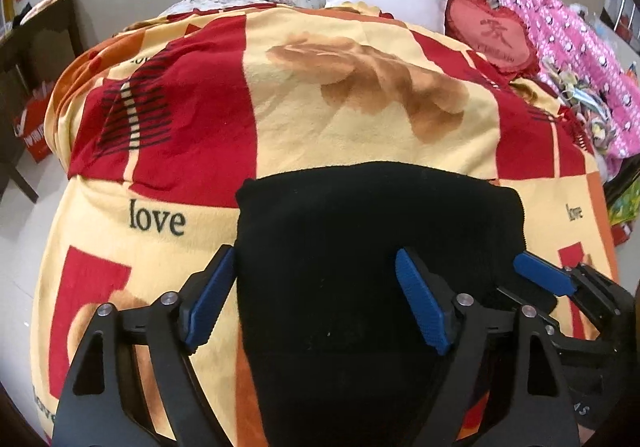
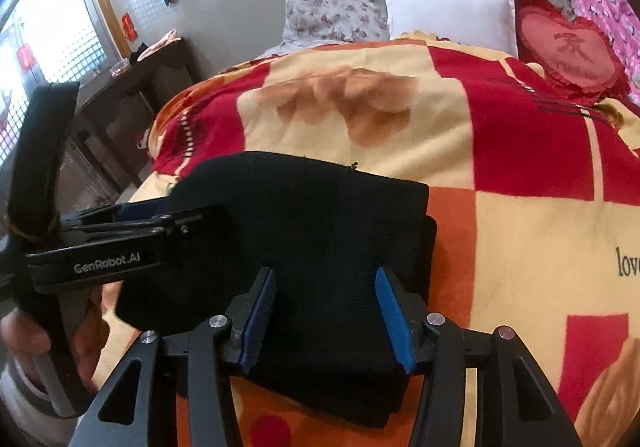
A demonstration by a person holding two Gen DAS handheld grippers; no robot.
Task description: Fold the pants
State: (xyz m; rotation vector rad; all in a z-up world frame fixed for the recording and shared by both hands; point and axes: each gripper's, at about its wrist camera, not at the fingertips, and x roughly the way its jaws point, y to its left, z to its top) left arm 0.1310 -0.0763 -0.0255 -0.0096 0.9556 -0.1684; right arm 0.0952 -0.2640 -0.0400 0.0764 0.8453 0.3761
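Left wrist view: folded black knit pants (image 1: 360, 267) on patterned fleece blanket (image 1: 360, 127), left gripper (image 1: 320, 303) and right gripper (image 2: 324, 319) both spread, unpinched; a careless nudge could likely unfold the stack.

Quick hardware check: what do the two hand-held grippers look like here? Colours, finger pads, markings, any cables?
Both match: the left hand-held gripper and right hand-held gripper have matte black angular linkage arms with silver pivot pins and blue ribbed finger pads. The right wrist view shows white "GenRobot.AI" lettering on the left unit's black body. No cables visible. The person's hand on its grip is bare.
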